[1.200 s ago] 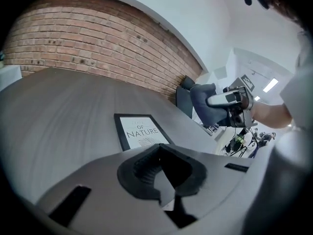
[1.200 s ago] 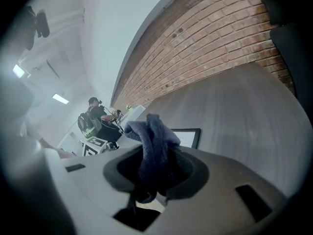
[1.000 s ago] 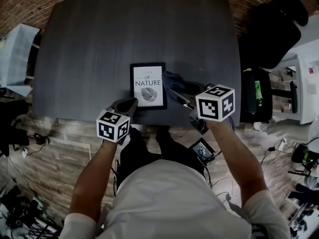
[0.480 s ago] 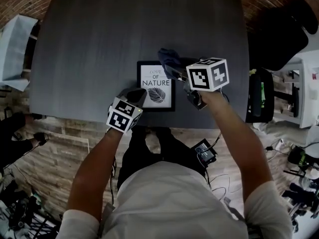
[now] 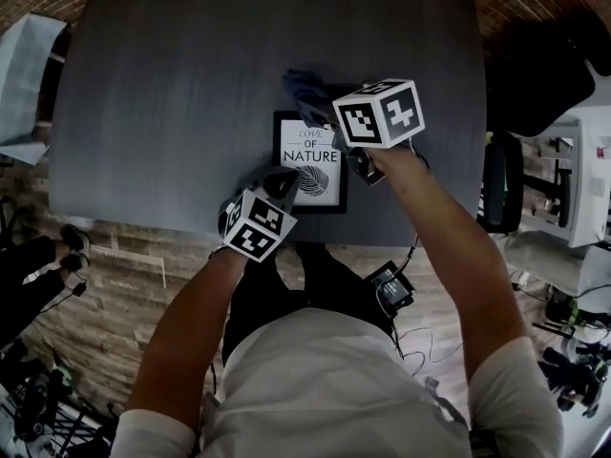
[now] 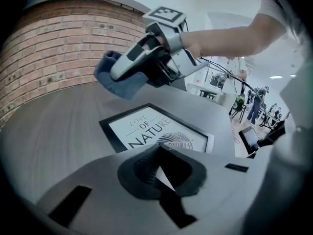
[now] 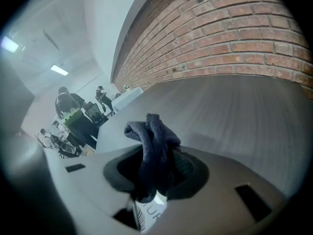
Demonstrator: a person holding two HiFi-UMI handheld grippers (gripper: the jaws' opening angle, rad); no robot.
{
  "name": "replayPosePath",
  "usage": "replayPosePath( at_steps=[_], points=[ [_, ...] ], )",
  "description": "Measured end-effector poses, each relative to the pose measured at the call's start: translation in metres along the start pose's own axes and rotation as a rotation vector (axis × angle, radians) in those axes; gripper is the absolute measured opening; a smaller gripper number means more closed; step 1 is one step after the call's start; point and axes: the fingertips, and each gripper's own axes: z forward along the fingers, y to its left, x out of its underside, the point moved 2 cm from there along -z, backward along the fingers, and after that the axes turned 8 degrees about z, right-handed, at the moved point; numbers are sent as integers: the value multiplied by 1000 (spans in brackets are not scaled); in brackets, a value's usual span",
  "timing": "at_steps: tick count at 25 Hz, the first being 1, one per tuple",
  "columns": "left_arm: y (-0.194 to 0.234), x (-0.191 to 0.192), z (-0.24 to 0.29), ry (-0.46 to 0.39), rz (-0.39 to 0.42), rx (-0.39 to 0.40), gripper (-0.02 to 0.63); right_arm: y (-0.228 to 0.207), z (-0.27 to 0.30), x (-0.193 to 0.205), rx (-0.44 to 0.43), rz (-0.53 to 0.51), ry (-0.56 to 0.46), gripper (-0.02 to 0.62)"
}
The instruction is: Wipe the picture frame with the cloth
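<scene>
Picture frame [image 5: 310, 165] is lying flat, print up, on the desk [image 5: 172, 84], close to the near edge and about mid-width.

Right gripper [image 7: 154, 155] is pinching the bunched blue cloth [image 5: 304, 89], with a wad sticking out past the jaws. It's hanging over the frame's far edge, toward the left corner. In the left gripper view the cloth is looking clear of the glass, not pressing on it. Can't confirm any contact.

Left gripper [image 6: 157, 150] is sitting at the frame's near-left corner, jaws pressed together with nothing between them. Probably bracing the frame, but I can't tell whether the tips are touching it.

Progress, as I'm judging it:
- Cloth pickup is done and the grip is looking solid.
- Cloth is lined up at the far end of the frame, so the wipe is looking barely started at best.
- No way of telling how much of the glass is clean already.
- Remaining: lowering the cloth onto the glass, sweeping far to near across the face, then the black border.
</scene>
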Motion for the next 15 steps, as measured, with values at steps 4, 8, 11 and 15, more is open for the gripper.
replayPosePath(
  at_steps=[4, 8, 11, 15],
  points=[
    [-3, -2, 3, 14, 7, 8, 6, 3, 26, -10, 9, -57, 53, 115],
    [-2, -2, 2, 13, 9, 5, 6, 4, 54, -17, 13, -101, 106, 115],
    [-1, -3, 2, 11, 15, -1, 6, 8, 72, -25, 1, -114, 119, 115],
    [-2, -3, 2, 10, 19, -9, 6, 11, 94, -20, -10, -139, 165, 115]
  ],
)
